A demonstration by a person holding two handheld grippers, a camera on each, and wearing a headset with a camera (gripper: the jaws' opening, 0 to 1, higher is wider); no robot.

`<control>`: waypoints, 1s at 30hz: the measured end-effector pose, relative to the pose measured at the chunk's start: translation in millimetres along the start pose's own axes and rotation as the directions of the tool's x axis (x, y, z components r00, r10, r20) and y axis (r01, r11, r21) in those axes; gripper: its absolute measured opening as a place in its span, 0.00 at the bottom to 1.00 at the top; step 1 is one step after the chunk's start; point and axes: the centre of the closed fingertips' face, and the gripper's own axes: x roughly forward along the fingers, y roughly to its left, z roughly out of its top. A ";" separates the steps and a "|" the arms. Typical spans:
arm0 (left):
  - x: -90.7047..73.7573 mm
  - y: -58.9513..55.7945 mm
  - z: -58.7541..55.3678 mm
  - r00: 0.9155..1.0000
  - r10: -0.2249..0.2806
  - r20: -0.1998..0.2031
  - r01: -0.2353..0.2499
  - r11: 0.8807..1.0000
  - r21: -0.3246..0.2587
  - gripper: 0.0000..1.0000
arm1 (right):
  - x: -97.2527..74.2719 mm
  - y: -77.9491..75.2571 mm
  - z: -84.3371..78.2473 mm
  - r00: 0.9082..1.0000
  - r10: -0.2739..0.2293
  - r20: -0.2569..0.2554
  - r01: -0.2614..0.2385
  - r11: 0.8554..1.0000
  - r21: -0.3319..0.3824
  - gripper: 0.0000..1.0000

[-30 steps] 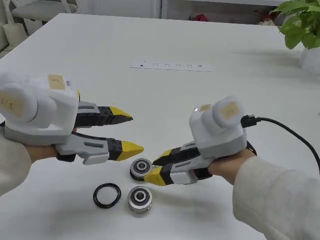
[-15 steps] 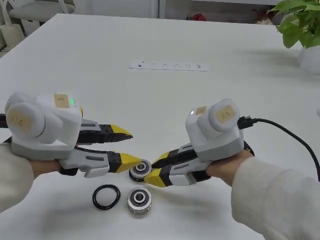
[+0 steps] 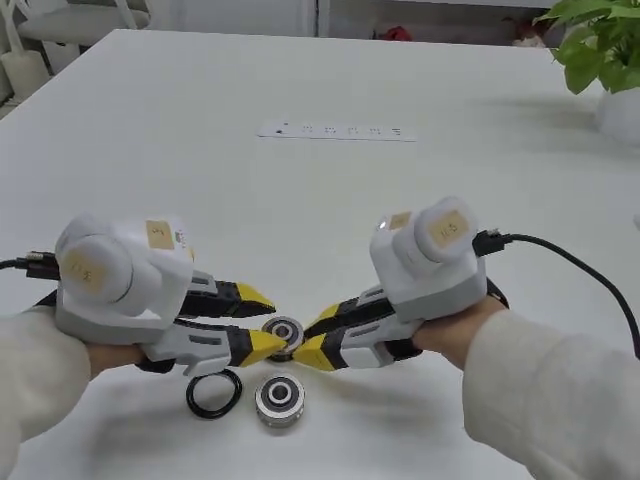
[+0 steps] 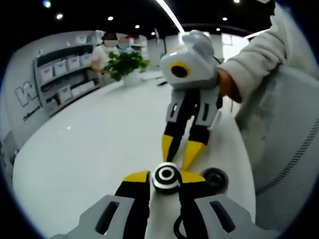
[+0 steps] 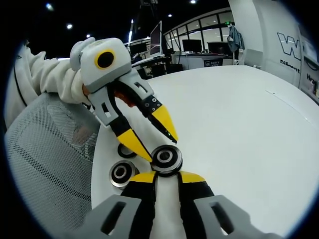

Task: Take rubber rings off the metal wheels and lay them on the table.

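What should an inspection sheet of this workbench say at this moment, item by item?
Surface: white table, flat and plain.
Job's things: round metal wheel with a dark outer band, between both grippers; second metal wheel lying flat nearer the person; black rubber ring loose beside it, not touching.
Clutter: white power strip farther back.
Grippers: left gripper, fingers apart on either side of the first wheel; right gripper, tips at that wheel, grip unclear.
Cables: black cable running from the right gripper.
Surroundings: green potted plant at the far corner.
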 end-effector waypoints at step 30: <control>3.1 -2.2 -1.2 1.000 -0.004 0.005 0.004 1.000 -0.020 0.13 | -4.6 -11.8 -1.1 1.000 -0.018 0.014 0.015 0.979 0.202 0.00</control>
